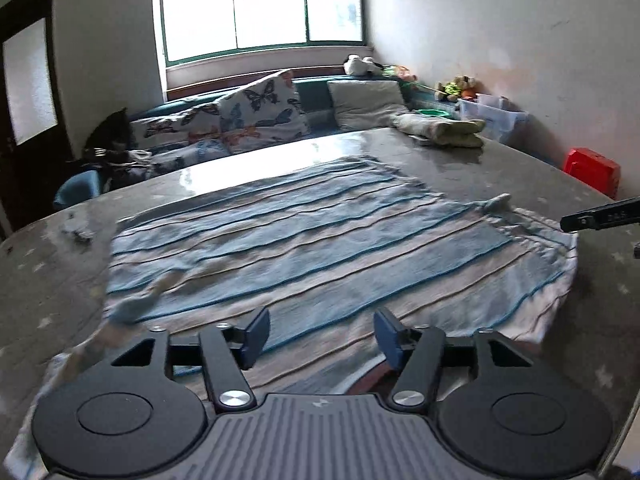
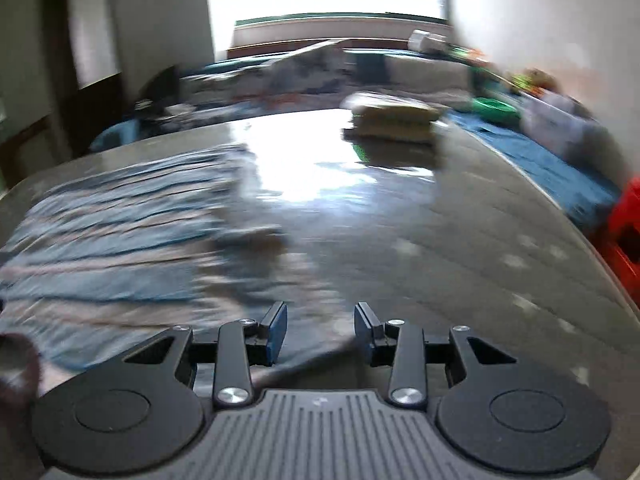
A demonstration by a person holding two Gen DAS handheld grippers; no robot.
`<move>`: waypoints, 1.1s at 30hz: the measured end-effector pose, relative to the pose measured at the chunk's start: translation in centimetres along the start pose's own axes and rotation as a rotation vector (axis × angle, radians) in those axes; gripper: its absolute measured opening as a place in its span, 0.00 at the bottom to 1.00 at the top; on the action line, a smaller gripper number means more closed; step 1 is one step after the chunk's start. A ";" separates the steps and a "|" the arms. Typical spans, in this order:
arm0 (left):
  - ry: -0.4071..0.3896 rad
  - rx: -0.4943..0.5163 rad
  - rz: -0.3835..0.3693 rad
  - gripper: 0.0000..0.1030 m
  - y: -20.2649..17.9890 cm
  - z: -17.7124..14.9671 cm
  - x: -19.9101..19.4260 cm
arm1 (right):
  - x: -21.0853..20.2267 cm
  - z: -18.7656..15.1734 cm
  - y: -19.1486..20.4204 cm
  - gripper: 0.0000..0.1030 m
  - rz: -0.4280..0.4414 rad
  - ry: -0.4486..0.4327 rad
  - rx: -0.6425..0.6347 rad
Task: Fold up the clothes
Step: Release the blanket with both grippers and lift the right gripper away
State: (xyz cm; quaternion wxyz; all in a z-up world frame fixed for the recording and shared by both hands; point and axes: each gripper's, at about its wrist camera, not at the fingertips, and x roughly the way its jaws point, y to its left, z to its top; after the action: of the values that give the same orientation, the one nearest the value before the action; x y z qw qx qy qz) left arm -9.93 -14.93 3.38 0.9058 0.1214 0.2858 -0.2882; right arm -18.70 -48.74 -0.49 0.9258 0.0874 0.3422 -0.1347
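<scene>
A blue, white and tan striped garment [image 1: 300, 232] lies spread flat on the grey table [image 1: 480, 168]. My left gripper [image 1: 320, 316] hovers over its near edge, open, with cloth below the pads and nothing pinched between them. At the right edge of the left wrist view, one black finger [image 1: 600, 216] of my right gripper reaches in beside the garment's right side. The right wrist view is blurred. In it the garment [image 2: 120, 232] fills the left half, and my right gripper [image 2: 321, 310] stands open over its right border, nothing clamped.
A folded pile of pale clothes [image 1: 440, 130] [image 2: 394, 118] sits at the table's far right. Behind the table is a sofa with butterfly cushions [image 1: 260, 112]. A clear plastic box [image 1: 492, 114] and a red stool [image 1: 592, 168] stand to the right.
</scene>
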 end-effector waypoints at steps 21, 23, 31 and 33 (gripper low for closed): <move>0.061 0.028 -0.081 1.00 -7.0 1.5 4.0 | -1.9 0.2 -1.1 0.05 0.087 -0.088 0.158; 0.067 0.023 -0.080 1.00 -7.0 1.4 4.1 | -3.1 0.8 -0.2 0.05 0.134 -0.120 0.132; 0.059 -0.033 -0.057 1.00 -5.5 1.4 3.6 | -4.9 2.7 6.4 0.05 0.355 -0.165 -0.008; 0.057 -0.042 -0.051 1.00 -5.2 1.3 3.3 | -4.4 2.7 8.3 0.05 0.402 -0.147 -0.042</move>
State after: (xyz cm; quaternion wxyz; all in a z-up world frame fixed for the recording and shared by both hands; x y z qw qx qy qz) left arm -10.18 -21.13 2.20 0.8919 0.1033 0.3206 -0.3017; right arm -17.72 -40.73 4.98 0.9582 0.1243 0.2520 0.0538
